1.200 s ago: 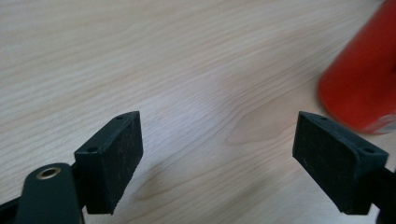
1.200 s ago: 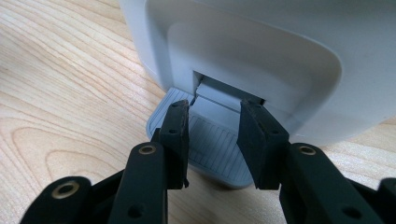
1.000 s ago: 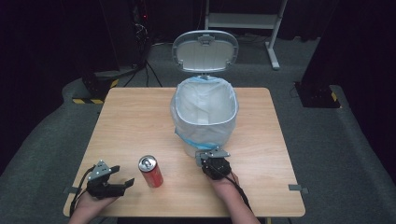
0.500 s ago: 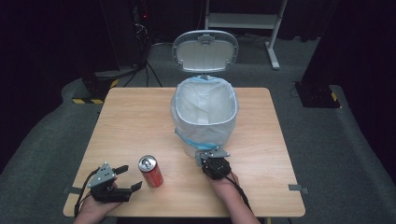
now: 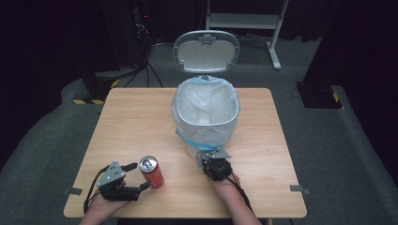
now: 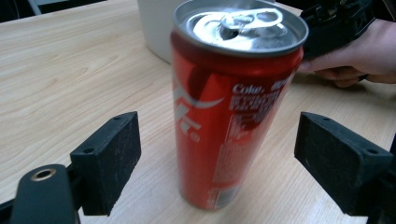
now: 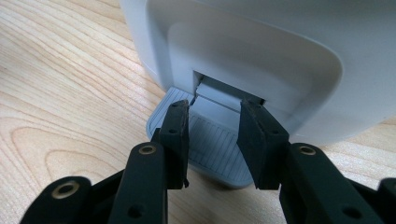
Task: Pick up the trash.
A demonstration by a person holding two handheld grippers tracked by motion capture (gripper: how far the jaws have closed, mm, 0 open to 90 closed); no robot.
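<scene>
While your right hand-held gripper presses its nearly closed jaws, with nothing between them, on the bin's pedal so the lid stands up, your left hand-held gripper straddles the red can near the surface's front edge, jaws wide apart and not touching it. That leaves the lined bin ready to take the can.

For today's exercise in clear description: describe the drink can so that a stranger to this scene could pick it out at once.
Start at the wooden table with the white pedal bin at its middle. Towards the near edge, left of the bin, the can stands upright between the open jaws of the left gripper. It is the one red thing there, silver-topped with its tab opened.
</scene>
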